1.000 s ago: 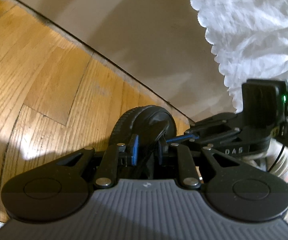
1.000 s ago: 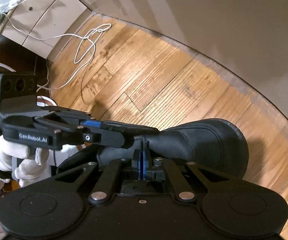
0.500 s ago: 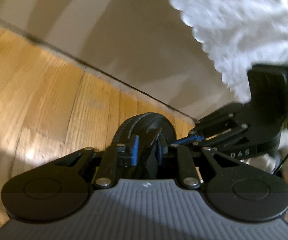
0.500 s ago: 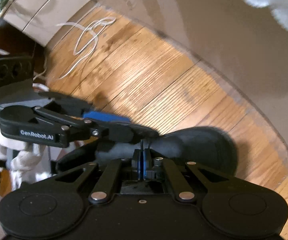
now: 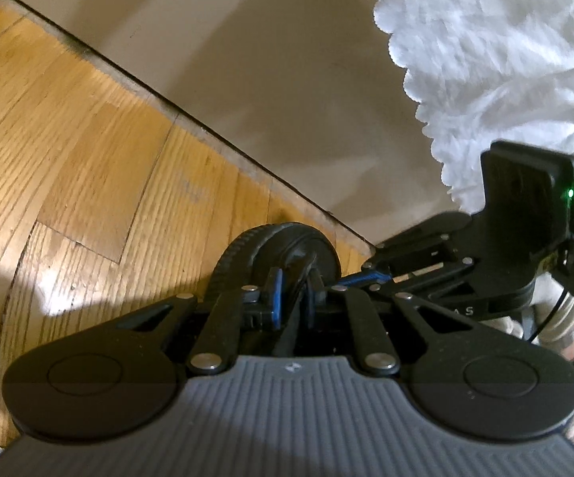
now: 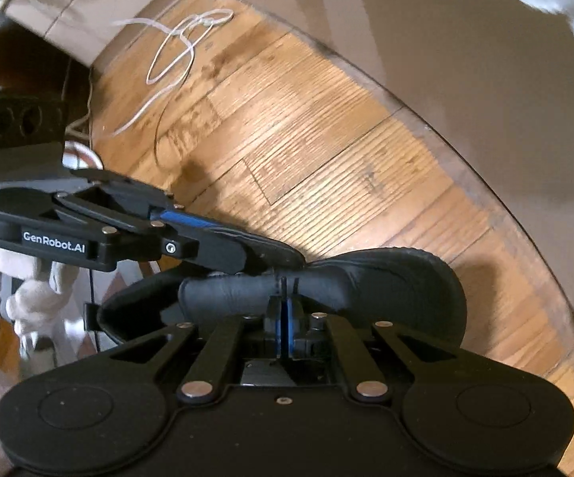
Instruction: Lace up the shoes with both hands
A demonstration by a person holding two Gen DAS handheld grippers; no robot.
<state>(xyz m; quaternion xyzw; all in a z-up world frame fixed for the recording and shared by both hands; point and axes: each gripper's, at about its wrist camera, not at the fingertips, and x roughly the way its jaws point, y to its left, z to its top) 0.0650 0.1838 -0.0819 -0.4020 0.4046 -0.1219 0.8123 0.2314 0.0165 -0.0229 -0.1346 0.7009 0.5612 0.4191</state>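
Jaws of the right gripper [image 6: 285, 318] are pinching a thin black lace [image 6: 283, 283]; the left gripper [image 5: 292, 290], jaws slightly parted, is gripping the matte leather shoe [image 6: 386, 278] lying on grainy wooden floor [image 6: 306, 127].

White letters on the side of the left hand-held gripper [image 6: 275, 262] say "GenRobot.AI". The right hand-held gripper [image 5: 350, 278] shows only the letters "AS" on its side; the rest is hidden.
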